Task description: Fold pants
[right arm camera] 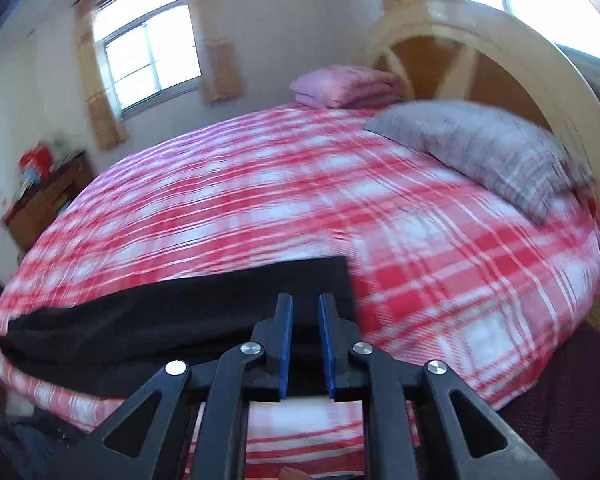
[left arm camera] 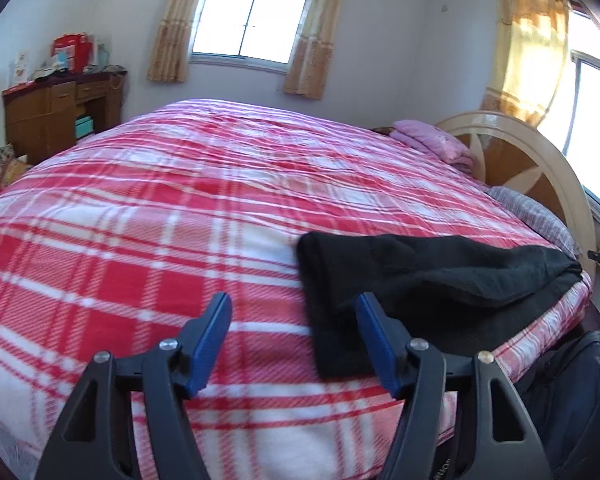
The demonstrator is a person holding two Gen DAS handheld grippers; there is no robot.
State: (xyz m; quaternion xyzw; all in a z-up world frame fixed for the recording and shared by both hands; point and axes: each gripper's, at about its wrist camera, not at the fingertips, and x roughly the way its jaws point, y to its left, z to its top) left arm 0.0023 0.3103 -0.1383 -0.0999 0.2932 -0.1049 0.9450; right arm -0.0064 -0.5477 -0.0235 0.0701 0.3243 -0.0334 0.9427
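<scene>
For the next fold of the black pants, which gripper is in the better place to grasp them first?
Probably the right gripper: it is narrowly open and sits directly over the end of the black pants. The left gripper is wide open, and only one finger overlaps the pants' other end.

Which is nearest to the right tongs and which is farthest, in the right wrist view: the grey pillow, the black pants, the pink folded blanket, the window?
1. Pants: just under the right tongs, at the near edge of the bed.
2. Grey pillow: to the right, by the headboard.
3. Pink blanket: far corner of the bed.
4. Window: on the far wall, left.
</scene>
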